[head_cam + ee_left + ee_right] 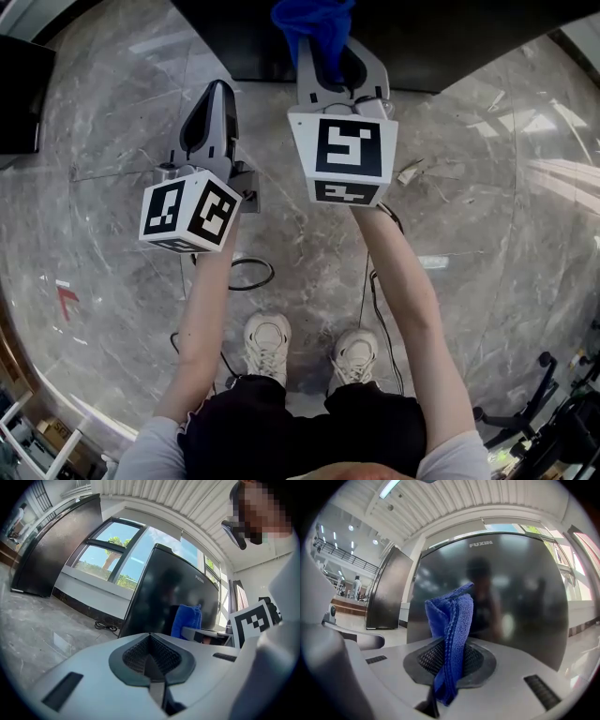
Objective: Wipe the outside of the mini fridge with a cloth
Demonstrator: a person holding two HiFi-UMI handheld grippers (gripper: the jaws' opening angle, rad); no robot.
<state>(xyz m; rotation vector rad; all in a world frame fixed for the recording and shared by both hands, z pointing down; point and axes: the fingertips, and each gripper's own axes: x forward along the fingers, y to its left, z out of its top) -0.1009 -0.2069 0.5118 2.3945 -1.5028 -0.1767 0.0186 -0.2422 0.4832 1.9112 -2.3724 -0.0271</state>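
My right tongs [330,58] are clenched on a blue cloth [312,21], which is folded and pinched between the 2 pads so that most of it stands up past the tips. In the right gripper view the cloth [451,620] rises straight in front of the glossy black door of the mini fridge [511,597]; whether it touches the door I cannot tell. The fridge stands on the grey marble floor [112,141] directly ahead of me, its dark top [469,37] beyond my tongs in the head view. My left tongs [217,92] are held level just beside the right ones, a little short of the fridge, and their pads are pressed together with nothing between them [151,660]. From that side I see the cloth [186,620] against the fridge front [164,588], with a black cable [105,626] lying on the floor along the wall under a window [112,555]. A tall dark cabinet [56,550] stands well apart to the left. Another cable loop [251,274] lies on the floor just ahead of my white shoes [267,342].
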